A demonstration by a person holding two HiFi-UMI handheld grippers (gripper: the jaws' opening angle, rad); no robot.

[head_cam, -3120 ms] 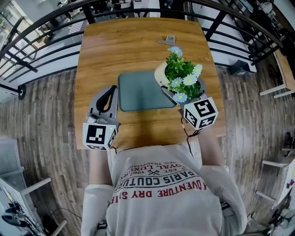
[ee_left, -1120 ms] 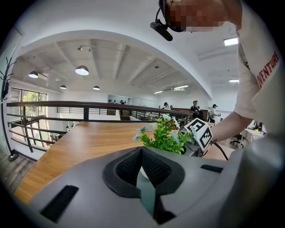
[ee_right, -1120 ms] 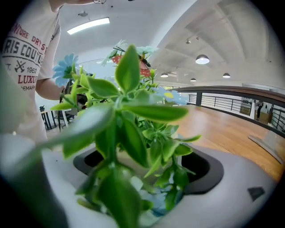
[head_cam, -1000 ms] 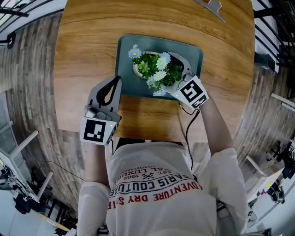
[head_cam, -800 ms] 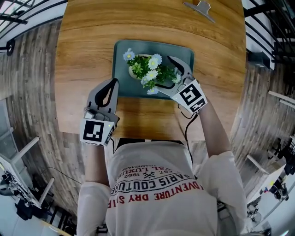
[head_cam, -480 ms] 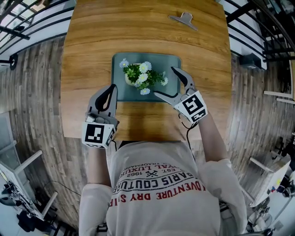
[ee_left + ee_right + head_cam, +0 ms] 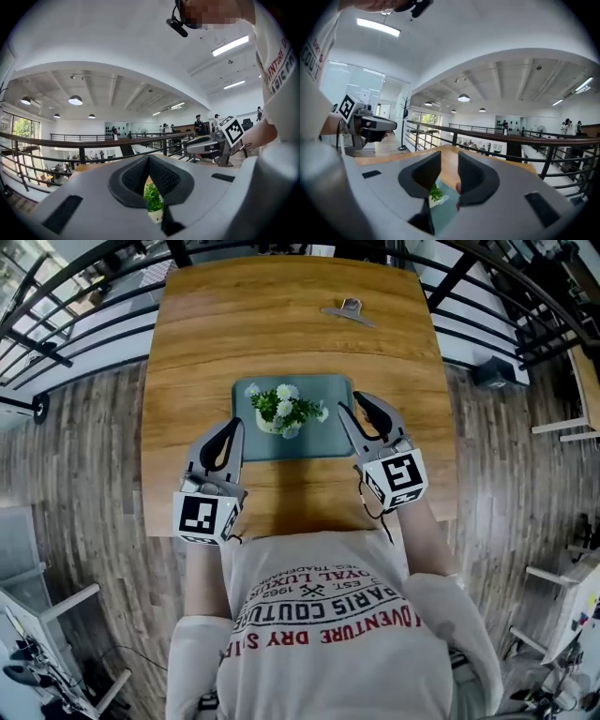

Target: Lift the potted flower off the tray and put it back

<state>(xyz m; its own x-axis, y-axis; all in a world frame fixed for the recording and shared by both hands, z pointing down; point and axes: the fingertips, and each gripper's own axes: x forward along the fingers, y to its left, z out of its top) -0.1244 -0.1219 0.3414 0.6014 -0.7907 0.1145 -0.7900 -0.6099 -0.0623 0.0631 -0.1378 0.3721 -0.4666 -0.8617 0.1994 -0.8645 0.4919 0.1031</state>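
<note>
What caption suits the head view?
Potted flower sits on tray; right hand-held gripper beside it, jaws just closing on nothing.

Teal tray (image 7: 325,442), wht/grn potted flower (image 7: 281,409)

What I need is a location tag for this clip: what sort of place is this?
Probably a mezzanine in a large open hall: a dark railing runs beyond the wooden table, and pendant lamps hang from a high ceiling.
</note>
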